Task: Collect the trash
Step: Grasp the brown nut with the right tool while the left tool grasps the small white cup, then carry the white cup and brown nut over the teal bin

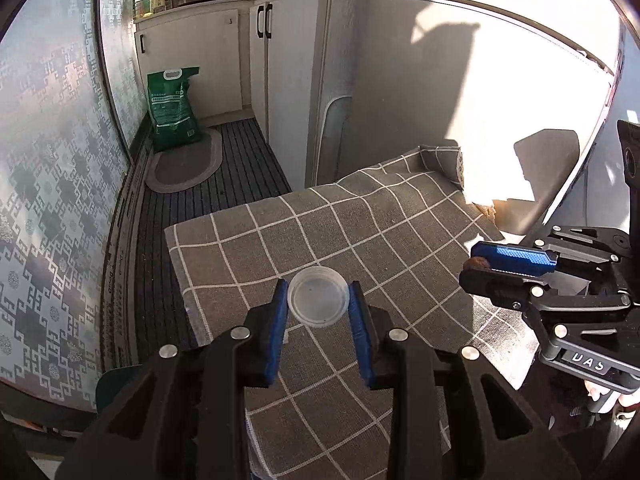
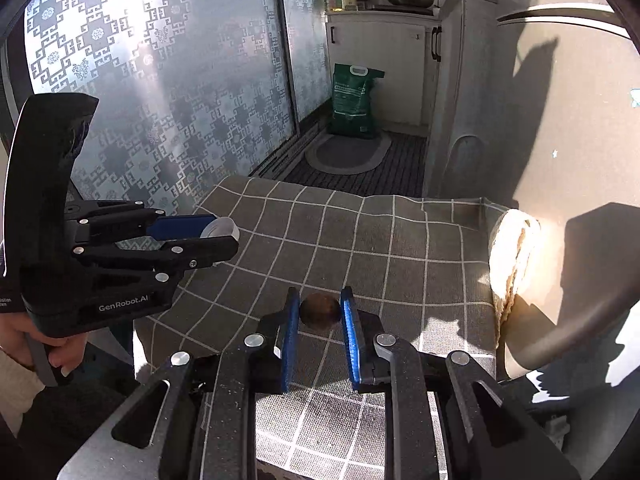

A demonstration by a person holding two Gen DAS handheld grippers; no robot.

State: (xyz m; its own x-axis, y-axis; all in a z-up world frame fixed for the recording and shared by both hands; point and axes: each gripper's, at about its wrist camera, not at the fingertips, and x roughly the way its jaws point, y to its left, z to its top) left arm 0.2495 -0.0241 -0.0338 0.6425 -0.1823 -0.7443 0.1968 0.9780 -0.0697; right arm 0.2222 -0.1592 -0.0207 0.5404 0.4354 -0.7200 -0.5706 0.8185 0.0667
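At frame centre, the left gripper [image 1: 318, 304] pinched a plastic cup [image 1: 317, 301]; the right gripper [image 2: 320, 312] pinched a brown lump [image 2: 320, 311] above the checked cloth [image 2: 400, 240]. Loosened pressure could drop either.

Hidden and unclear parts

The near rim of the translucent round plastic lid [image 1: 317, 297] is disappearing behind the jaws; the small brown round lump [image 2: 320, 311] is blurring, its kind unreadable. The green printed sack [image 1: 173, 110] is showing lettering too small to read, and sun glare is washing out the checked grey cloth's [image 2: 400, 236] far corner.
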